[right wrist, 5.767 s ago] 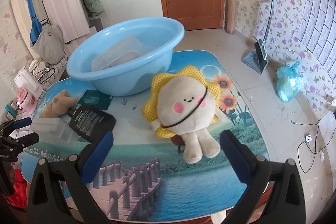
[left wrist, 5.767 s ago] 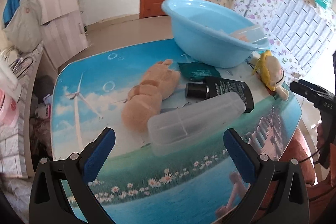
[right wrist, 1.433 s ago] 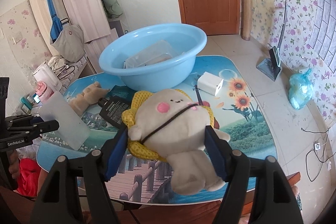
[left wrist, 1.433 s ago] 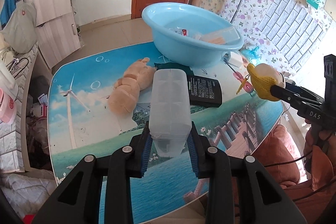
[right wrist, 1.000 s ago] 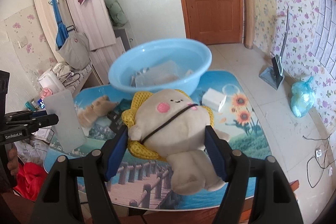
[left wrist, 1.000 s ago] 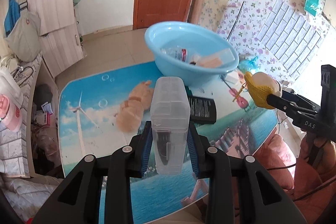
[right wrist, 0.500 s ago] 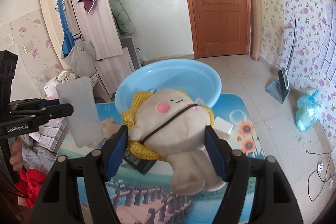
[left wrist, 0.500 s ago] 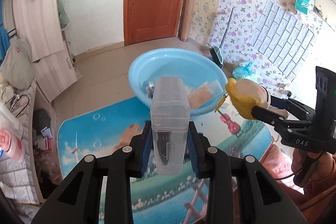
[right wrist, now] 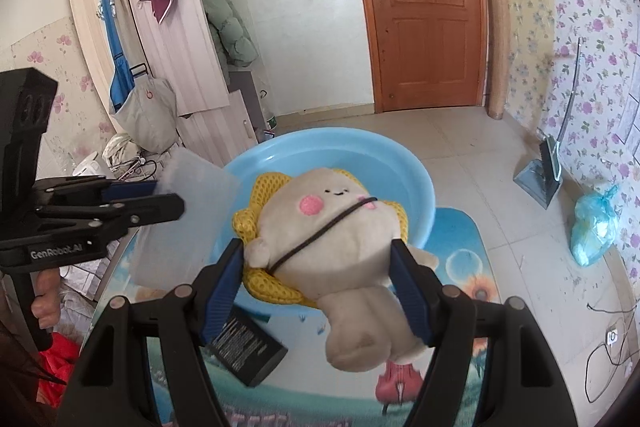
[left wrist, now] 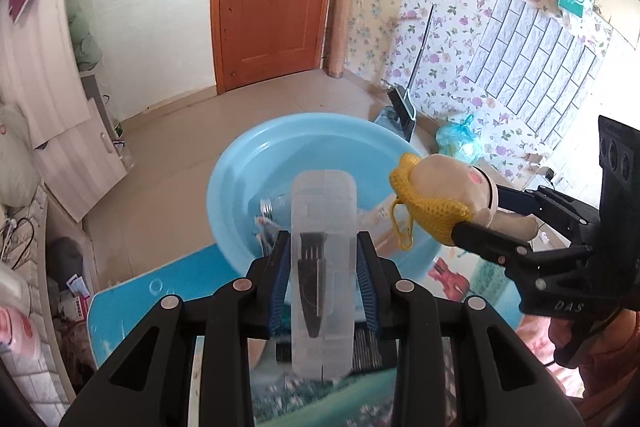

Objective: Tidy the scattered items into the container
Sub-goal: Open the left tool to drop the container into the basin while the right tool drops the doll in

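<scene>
Left gripper (left wrist: 323,273) clamped on a clear plastic case (left wrist: 323,259) above the blue basin (left wrist: 240,183), right gripper (right wrist: 320,281) squeezing a sun plush toy (right wrist: 332,227) over the basin rim, only the right view showed a black tube (right wrist: 244,345) on the table (right wrist: 460,247), only the left view showed packets (left wrist: 266,215) inside the basin
</scene>
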The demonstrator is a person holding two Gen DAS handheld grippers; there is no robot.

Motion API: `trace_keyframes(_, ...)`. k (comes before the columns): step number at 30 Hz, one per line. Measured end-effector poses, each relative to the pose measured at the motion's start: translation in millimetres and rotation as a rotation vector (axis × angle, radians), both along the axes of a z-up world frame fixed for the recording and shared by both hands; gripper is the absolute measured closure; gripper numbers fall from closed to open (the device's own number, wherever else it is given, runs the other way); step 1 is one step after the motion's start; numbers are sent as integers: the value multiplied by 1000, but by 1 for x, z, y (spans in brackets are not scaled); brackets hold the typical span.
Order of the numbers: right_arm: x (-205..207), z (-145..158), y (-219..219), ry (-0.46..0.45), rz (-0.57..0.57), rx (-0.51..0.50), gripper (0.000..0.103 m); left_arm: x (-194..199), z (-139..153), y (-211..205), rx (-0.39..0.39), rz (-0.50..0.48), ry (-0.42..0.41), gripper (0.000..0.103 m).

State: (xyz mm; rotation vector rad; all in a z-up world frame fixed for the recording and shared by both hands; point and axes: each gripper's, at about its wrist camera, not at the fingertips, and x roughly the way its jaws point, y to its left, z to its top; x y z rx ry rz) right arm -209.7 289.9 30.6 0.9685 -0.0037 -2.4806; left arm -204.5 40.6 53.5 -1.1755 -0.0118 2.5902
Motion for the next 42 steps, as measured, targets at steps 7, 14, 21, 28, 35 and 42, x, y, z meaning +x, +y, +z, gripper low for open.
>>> trace_keyframes(7, -26, -9, -15, -9, 19, 5, 31, -22, -17, 5, 10, -39, -23, 61)
trace_keyframes(14, -31, -17, -33, -17, 15, 49, 22, -15, -27, -3, 8, -34, -20, 17)
trace_keyframes(21, -12, -18, -34, -38, -5, 57, 19, 7, -37, -23, 6, 18, -61, 7)
trace_keyframes(28, 12, -18, -28, -45, -34, 74, 19, 41, -47, -49, 39, 79, -88, 1)
trace_keyframes(35, 26, -18, -26, -45, -61, 70, 19, 68, -55, -75, 97, 140, -130, 0)
trace_keyframes(42, 40, -21, -27, -49, -58, 80, 19, 87, -56, -88, 119, 182, -115, 0)
